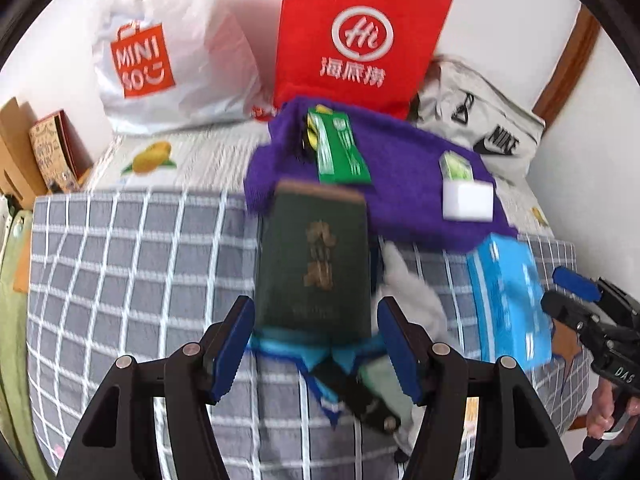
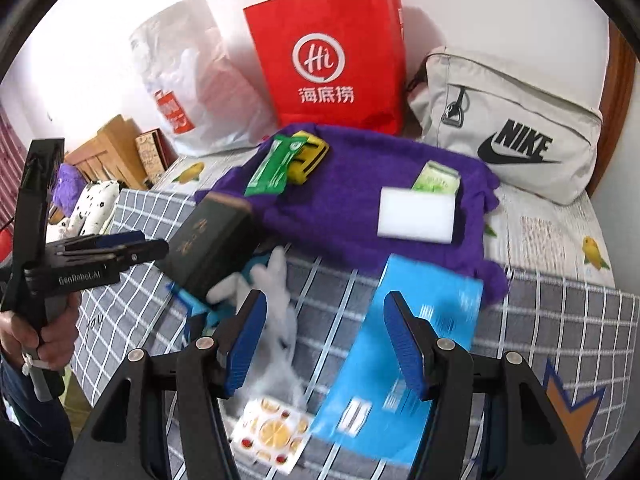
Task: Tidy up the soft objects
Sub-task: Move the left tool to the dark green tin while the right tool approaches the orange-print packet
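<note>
A purple fuzzy cloth (image 1: 400,184) (image 2: 352,196) lies on the bed with a white sponge (image 1: 467,202) (image 2: 416,214), green packets (image 1: 340,148) (image 2: 272,164) and a yellow item (image 2: 308,156) on it. A dark green book (image 1: 316,256) (image 2: 216,248) rests on a white fluffy toy (image 1: 408,284) (image 2: 276,304) and blue fabric (image 1: 320,360). My left gripper (image 1: 316,348) is open, its jaws on either side of the book's near end. My right gripper (image 2: 324,344) is open above a blue packet (image 2: 400,356) (image 1: 508,296).
A grey checked blanket (image 1: 120,264) (image 2: 560,320) covers the bed. A white Miniso bag (image 1: 160,52), a red paper bag (image 2: 332,60) and a grey Nike bag (image 2: 508,128) stand along the wall. Boxes (image 1: 52,152) sit at the left. A fruit-print pouch (image 2: 272,436) lies near.
</note>
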`<state>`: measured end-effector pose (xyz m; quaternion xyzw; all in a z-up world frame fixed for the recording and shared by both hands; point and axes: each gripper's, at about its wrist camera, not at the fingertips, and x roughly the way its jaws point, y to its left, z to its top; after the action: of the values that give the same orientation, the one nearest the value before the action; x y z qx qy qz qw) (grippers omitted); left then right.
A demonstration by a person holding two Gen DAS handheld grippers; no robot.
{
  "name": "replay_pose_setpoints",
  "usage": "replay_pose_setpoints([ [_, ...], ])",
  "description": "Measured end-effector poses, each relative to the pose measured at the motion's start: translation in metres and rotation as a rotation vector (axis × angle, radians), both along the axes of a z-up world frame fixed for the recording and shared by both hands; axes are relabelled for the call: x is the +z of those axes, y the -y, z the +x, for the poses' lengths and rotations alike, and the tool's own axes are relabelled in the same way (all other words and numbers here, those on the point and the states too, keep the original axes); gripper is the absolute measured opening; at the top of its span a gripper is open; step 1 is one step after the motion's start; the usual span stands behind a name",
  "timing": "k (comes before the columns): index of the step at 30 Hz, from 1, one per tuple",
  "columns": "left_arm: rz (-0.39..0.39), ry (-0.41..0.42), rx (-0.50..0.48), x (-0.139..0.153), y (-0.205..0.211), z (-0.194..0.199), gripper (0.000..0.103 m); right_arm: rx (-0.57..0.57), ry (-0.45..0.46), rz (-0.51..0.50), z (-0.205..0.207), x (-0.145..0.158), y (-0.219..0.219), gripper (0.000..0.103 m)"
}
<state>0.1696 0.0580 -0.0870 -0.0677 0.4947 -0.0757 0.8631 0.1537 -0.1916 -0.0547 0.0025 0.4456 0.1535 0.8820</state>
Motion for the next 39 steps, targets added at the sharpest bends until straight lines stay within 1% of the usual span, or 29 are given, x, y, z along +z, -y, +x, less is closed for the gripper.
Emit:
replay_pose_setpoints([
  [4, -0.020, -0.028, -0.028, -0.021, 0.009, -0.024, 0.062, -0.004, -0.005, 0.005, -0.021, -0.005, 0.000, 0.061],
  [7, -0.018, -0.040, -0.045, -0.037, 0.018, -0.037, 0.062, -0.006, -0.012, -0.002, -0.035, -0.011, 0.001, 0.061],
  [13, -0.010, -0.067, -0.062, -0.064, 0.037, -0.048, 0.062, -0.016, -0.017, -0.027, -0.058, -0.022, 0.007, 0.061],
  [15, 0.003, -0.081, -0.072, -0.072, 0.043, -0.050, 0.062, -0.028, -0.016, -0.038, -0.065, -0.026, 0.011, 0.061],
  [16, 0.014, -0.076, -0.075, -0.074, 0.045, -0.050, 0.063, -0.032, -0.014, -0.039, -0.069, -0.027, 0.012, 0.061],
  [17, 0.024, -0.063, -0.082, -0.075, 0.048, -0.051, 0.066, -0.037, -0.014, -0.039, -0.070, -0.029, 0.014, 0.061],
  [18, 0.044, -0.046, -0.093, -0.076, 0.051, -0.053, 0.067, -0.048, -0.012, -0.040, -0.073, -0.031, 0.016, 0.061],
  [20, 0.072, -0.040, -0.104, -0.077, 0.054, -0.053, 0.067, -0.058, -0.010, -0.036, -0.077, -0.033, 0.019, 0.061],
  [23, 0.103, -0.047, -0.102, -0.074, 0.050, -0.055, 0.069, -0.067, -0.029, -0.023, -0.079, -0.040, 0.022, 0.061],
  [24, 0.124, -0.066, -0.102, -0.074, 0.048, -0.055, 0.069, -0.064, -0.027, -0.019, -0.080, -0.041, 0.022, 0.061],
  [27, 0.178, -0.072, -0.079, -0.076, 0.035, -0.059, 0.069, -0.059, -0.024, -0.018, -0.080, -0.044, 0.022, 0.061],
  [28, 0.179, -0.069, -0.075, -0.075, 0.031, -0.062, 0.069, -0.057, -0.025, -0.014, -0.080, -0.045, 0.022, 0.061],
  [30, 0.156, -0.065, -0.075, -0.073, 0.021, -0.069, 0.069, -0.053, -0.025, -0.005, -0.080, -0.046, 0.021, 0.061],
  [32, 0.147, -0.062, -0.078, -0.074, 0.018, -0.070, 0.069, -0.048, -0.026, 0.001, -0.081, -0.047, 0.020, 0.061],
  [35, 0.159, -0.055, -0.079, -0.075, 0.023, -0.068, 0.069, -0.038, -0.029, 0.006, -0.081, -0.049, 0.018, 0.061],
  [37, 0.180, -0.040, -0.089, -0.077, 0.028, -0.065, 0.067, -0.029, -0.027, 0.006, -0.083, -0.050, 0.015, 0.061],
  [38, 0.190, -0.032, -0.092, -0.077, 0.031, -0.064, 0.063, -0.026, -0.029, 0.005, -0.084, -0.051, 0.014, 0.061],
  [39, 0.197, -0.019, -0.104, -0.077, 0.033, -0.064, 0.053, -0.023, -0.033, 0.006, -0.085, -0.053, 0.013, 0.061],
])
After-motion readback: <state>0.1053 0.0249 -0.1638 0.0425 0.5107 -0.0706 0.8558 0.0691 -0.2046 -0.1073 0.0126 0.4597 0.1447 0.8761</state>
